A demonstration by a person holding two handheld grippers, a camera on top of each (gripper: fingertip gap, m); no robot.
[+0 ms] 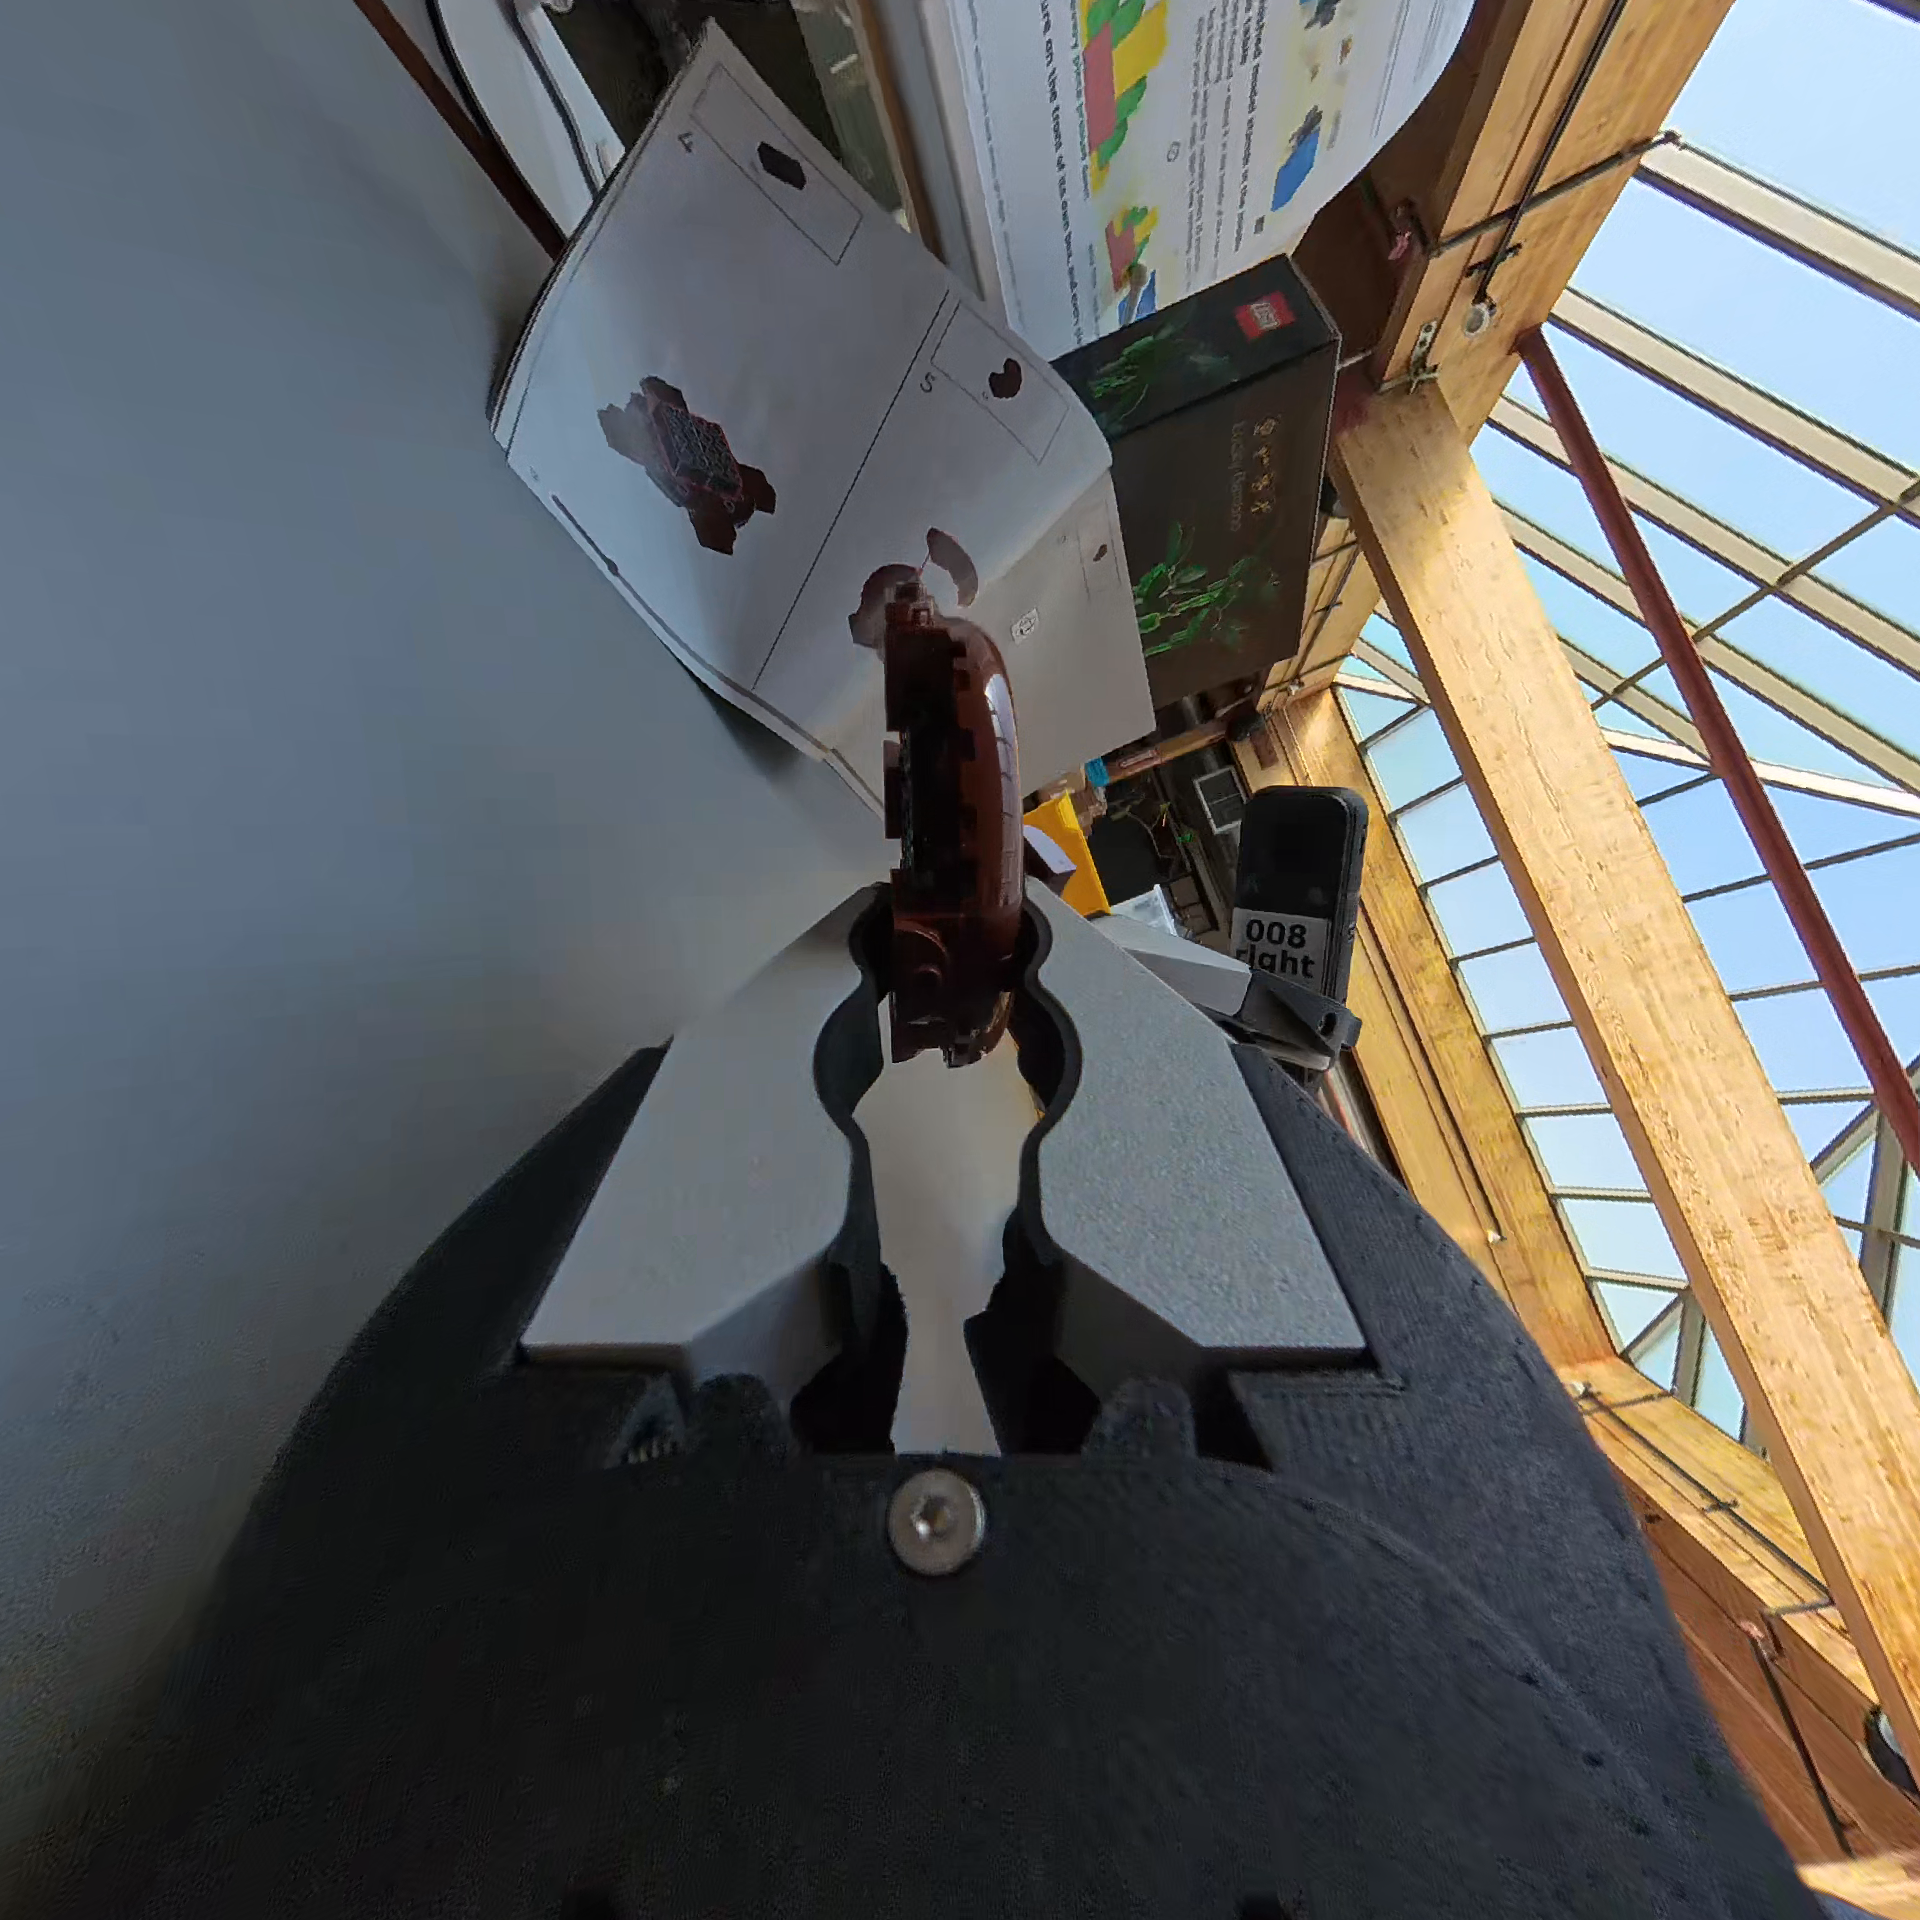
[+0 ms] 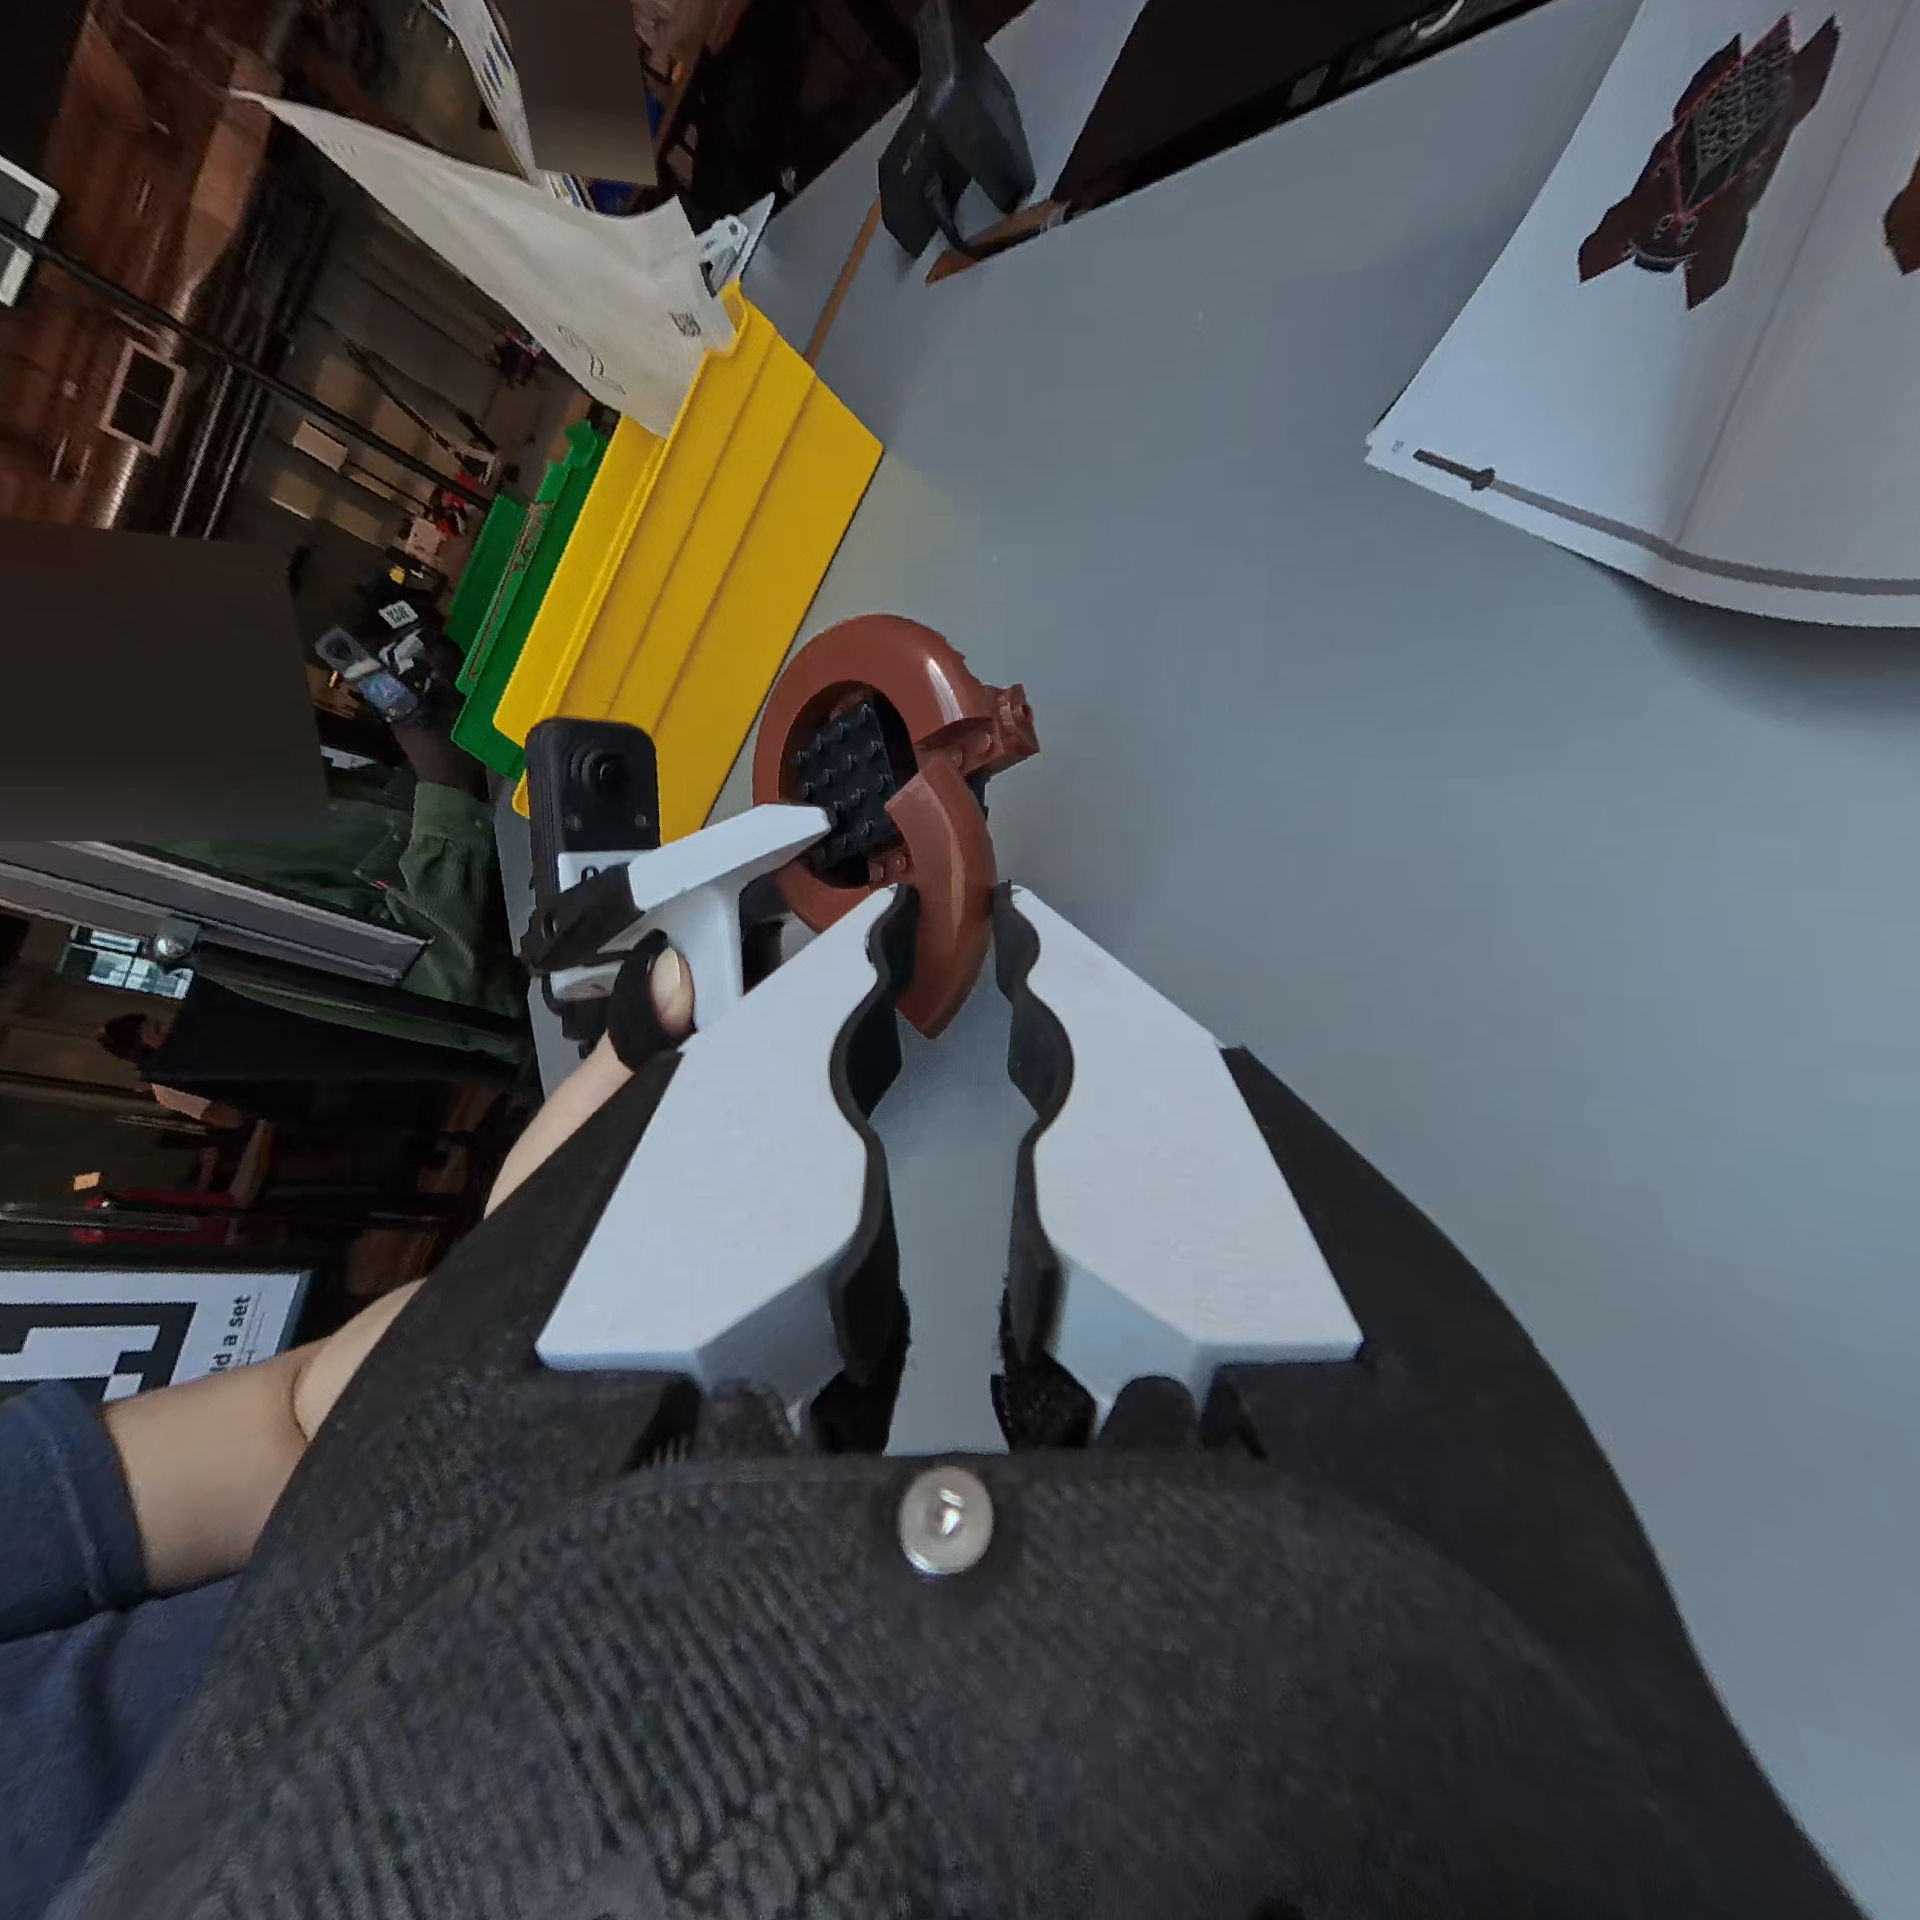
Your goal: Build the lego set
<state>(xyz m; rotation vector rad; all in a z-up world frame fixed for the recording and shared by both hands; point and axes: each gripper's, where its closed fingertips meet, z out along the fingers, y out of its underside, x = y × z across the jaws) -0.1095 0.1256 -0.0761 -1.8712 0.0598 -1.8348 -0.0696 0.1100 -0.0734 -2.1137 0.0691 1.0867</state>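
Nearest in each wrist view: a pair of pale grey moulded fingers on a black textured body. The left gripper (image 1: 951, 966) is pinched on the lower edge of the part-built model, a reddish-brown lego assembly (image 1: 951, 821) of stepped plates with a glossy curved rim, held edge-on and upright above the table. The right gripper (image 2: 940, 914) is pinched on a reddish-brown curved quarter-ring piece (image 2: 945, 914), whose upper end lies against the ring of the same assembly; whether it is already pressed home cannot be told. In the right wrist view the assembly shows face-on: a nearly closed brown ring around a black studded plate (image 2: 847, 779), with a small brown studded lug projecting at the upper right, and the left gripper's finger reaching in to it from the left side. Progress, as a judgement: early stage; the base core and most of the rim are together, one rim segment is being fitted, and everything above the base is yet to be built. Beyond, on the grey table (image 2: 1299, 831): an open white instruction booklet (image 1: 790, 416) showing brown base steps; a yellow plastic tray (image 2: 686, 561) with a green tray (image 2: 520, 582) behind it. Farthest: a dark set box printed with green plants (image 1: 1216, 468), standing behind the booklet.
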